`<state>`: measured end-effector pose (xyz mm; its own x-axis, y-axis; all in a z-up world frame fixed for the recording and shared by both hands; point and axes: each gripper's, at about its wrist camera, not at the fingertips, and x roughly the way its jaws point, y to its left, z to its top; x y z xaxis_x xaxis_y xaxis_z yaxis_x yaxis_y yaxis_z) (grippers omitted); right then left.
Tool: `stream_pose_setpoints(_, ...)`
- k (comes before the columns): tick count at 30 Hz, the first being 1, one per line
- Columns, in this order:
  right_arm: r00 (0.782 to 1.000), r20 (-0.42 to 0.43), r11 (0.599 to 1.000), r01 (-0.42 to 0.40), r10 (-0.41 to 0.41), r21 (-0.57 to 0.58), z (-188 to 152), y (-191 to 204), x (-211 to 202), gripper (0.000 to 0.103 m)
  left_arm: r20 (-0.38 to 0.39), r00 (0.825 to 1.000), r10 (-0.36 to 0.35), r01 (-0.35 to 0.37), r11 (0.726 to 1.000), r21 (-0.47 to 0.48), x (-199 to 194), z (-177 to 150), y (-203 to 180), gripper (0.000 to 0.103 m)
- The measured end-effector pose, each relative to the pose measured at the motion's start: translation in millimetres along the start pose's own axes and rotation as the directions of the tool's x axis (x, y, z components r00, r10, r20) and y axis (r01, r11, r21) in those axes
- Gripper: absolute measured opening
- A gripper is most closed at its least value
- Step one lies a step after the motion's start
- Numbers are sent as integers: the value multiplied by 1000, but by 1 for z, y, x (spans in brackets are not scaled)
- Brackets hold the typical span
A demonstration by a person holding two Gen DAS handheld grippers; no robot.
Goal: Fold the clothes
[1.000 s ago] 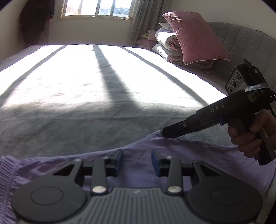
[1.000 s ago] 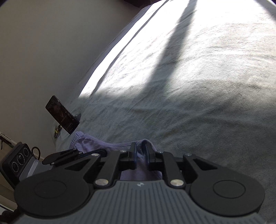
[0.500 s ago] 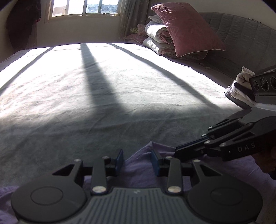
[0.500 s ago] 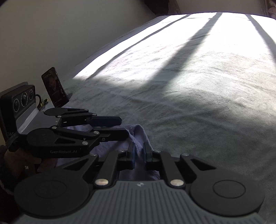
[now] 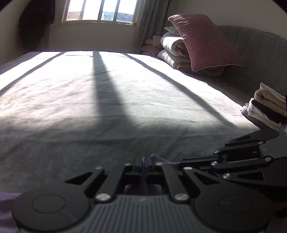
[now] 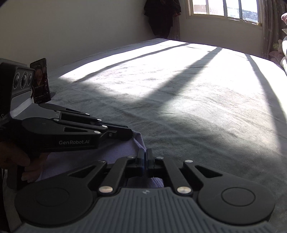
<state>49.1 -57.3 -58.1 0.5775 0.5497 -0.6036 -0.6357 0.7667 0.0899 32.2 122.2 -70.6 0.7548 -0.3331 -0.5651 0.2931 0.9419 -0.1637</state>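
A lilac garment [image 6: 107, 154] lies at the near edge of the grey bed cover [image 5: 125, 107]. My left gripper [image 5: 144, 162] is closing, its jaws pinched together on a fold of the garment's edge [image 5: 165, 160]. My right gripper [image 6: 145, 157] is closing too, with the lilac hem pressed between its pads. The two grippers sit close together on the same edge: the right gripper [image 5: 183, 163] reaches in from the right in the left wrist view, and the left gripper [image 6: 130, 134] comes in from the left in the right wrist view. A hand [image 6: 18, 161] holds the left gripper's handle.
A stack of folded cream clothes [image 5: 269, 105] sits at the bed's right side. A pink pillow [image 5: 200, 41] leans on rolled quilts [image 5: 172, 52] by the headboard. A phone [image 6: 41, 80] stands propped at the bed's left edge. Sunlit bed cover stretches towards the window [image 5: 100, 10].
Both grippers have closed on the lilac edge and drawn close together. The right gripper rolled from tilted to level. Much less of the garment shows in the left wrist view.
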Motion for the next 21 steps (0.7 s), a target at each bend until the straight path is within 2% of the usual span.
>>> stream_pose_setpoints(3,1000,-3,999,25,-25,-24,-4,3,4,3,-9,1000,12,-12,1000,12,2,1,-2,6)
stream_pose_setpoints(6,1000,2,1000,26,-26,-13,-3,1,-5,10,-17,1000,12,-12,1000,2,-3,3,-1,11)
stream_pose_setpoints(7,1000,5,1000,25,-25,-4,-3,0,-10,14,-20,1000,7,-8,1000,-24,-7,5,2,17)
stream_pose_setpoints(9,1000,13,999,27,-27,30,-6,-4,-24,15,-25,1000,-1,-1,997,-76,-14,7,9,28)
stream_pose_setpoints(10,999,16,999,28,-29,47,-7,-7,-30,16,-18,1000,-1,-1,994,-112,-21,8,15,30)
stream_pose_setpoints(12,999,19,997,32,-33,72,-13,-11,-45,22,-12,1000,2,-4,984,-175,-34,7,27,30)
stream_pose_setpoints(14,999,27,997,32,-34,75,-21,-10,-60,37,-12,1000,18,-20,975,-221,-48,4,39,30)
stream_pose_setpoints(21,999,35,998,-17,15,56,-42,21,-85,37,-47,989,139,-147,939,-310,-94,-16,70,30)
